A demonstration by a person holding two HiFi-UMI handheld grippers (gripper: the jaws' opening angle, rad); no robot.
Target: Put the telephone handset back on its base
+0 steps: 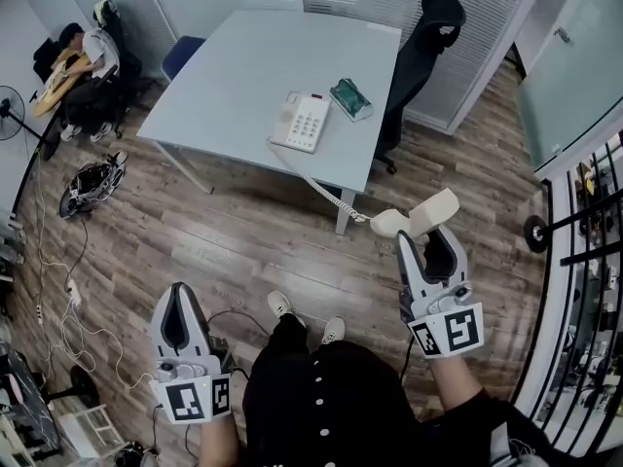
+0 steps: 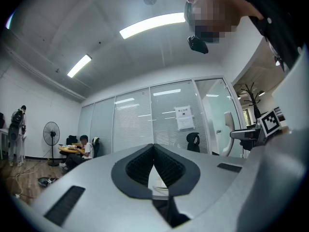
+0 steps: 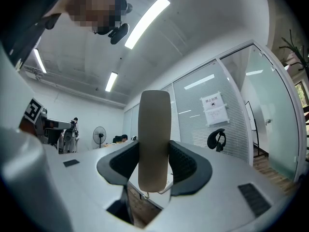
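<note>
The cream telephone handset [image 1: 416,217] hangs in the air over the wooden floor, well short of the table, with my right gripper [image 1: 425,239] shut on its middle. In the right gripper view the handset [image 3: 154,139] stands upright between the dark pads, both pressing on it. Its coiled cord [image 1: 321,189] runs back to the white telephone base [image 1: 301,122], which sits near the front edge of the pale table [image 1: 243,66]. My left gripper [image 1: 182,311] hangs low at the left, jaws shut and empty; in its own view the left gripper [image 2: 154,153] has its pads meeting.
A green packet [image 1: 350,98] lies beside the base. A black office chair [image 1: 423,52] stands at the table's right side and a blue chair [image 1: 180,54] at its left. A seated person [image 1: 83,66] is at the far left. Cables [image 1: 68,290] trail on the floor.
</note>
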